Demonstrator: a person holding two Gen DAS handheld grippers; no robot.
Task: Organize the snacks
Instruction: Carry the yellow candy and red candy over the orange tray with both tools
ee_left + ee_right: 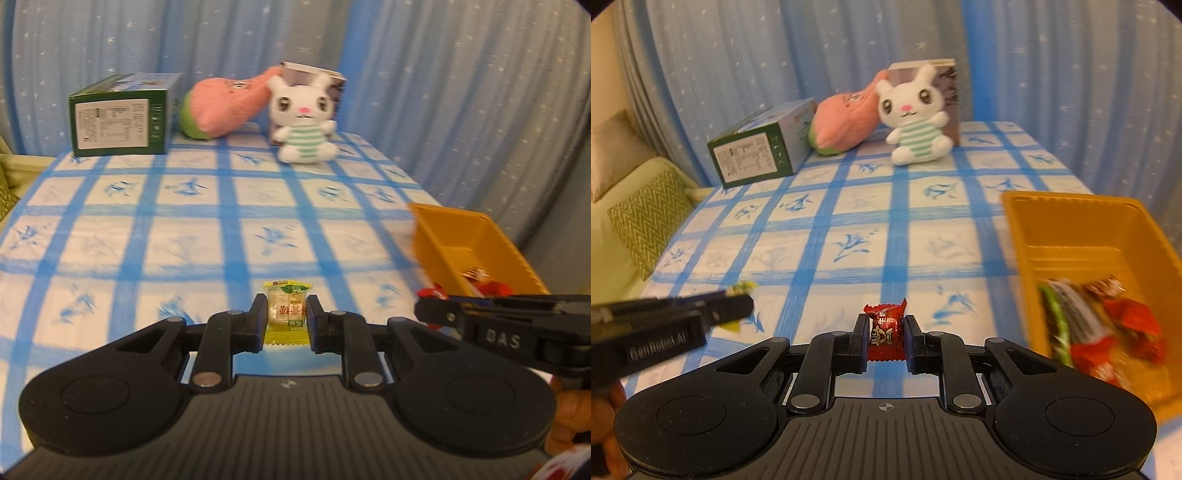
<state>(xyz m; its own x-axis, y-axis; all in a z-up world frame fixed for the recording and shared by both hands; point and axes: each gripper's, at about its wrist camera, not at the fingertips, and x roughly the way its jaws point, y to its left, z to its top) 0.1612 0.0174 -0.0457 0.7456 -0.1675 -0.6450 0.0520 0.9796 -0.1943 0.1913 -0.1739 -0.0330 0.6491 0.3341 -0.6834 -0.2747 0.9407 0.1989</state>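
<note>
Warm, even indoor light with soft shadows; the orange tray (1071,221) smears with motion blur, and fisheye bending curves the curtain (461,92) toward dark corners.

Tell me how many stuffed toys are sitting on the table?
2. The white bunny sits at the far end against a box; the pink plush leans beside it, by the green box.

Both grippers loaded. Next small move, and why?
Probably swing the right gripper right, over the orange bin, and release. It pinches a red candy; the bin already holds wrapped snacks. The left gripper holds a yellow candy.
</note>
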